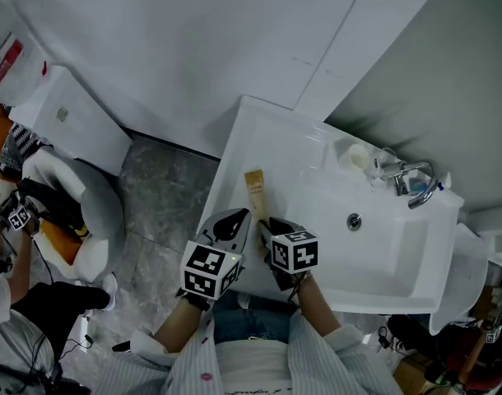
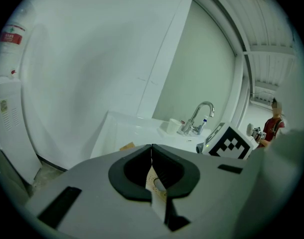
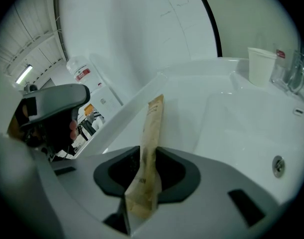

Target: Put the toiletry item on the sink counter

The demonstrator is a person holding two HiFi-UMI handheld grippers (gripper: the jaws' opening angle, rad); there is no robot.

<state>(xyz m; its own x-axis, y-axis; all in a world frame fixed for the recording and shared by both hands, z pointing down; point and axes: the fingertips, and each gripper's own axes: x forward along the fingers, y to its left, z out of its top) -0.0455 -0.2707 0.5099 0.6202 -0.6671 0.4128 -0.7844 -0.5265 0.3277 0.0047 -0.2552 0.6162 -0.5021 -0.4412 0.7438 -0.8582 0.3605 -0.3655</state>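
Observation:
A tan toiletry sachet (image 1: 256, 189) lies along the left rim of the white sink counter (image 1: 243, 138). My right gripper (image 1: 267, 225) is at its near end. In the right gripper view the sachet (image 3: 151, 133) passes between the jaws of that gripper (image 3: 147, 158), with dark gaps beside it, so the jaws stand open around it. My left gripper (image 1: 234, 220) hovers just left of the sachet. In the left gripper view its tips (image 2: 151, 153) meet, with the sachet's far end (image 2: 127, 146) beyond. A tan sliver shows behind the tips; I cannot tell if it is pinched.
The basin (image 1: 374, 245) with its drain (image 1: 354, 220) lies right of the sachet. A white cup (image 1: 355, 156) and a chrome tap (image 1: 416, 183) stand at the back. A white cabinet (image 1: 70, 122) and another person (image 1: 12, 303) are on the left, across the grey floor.

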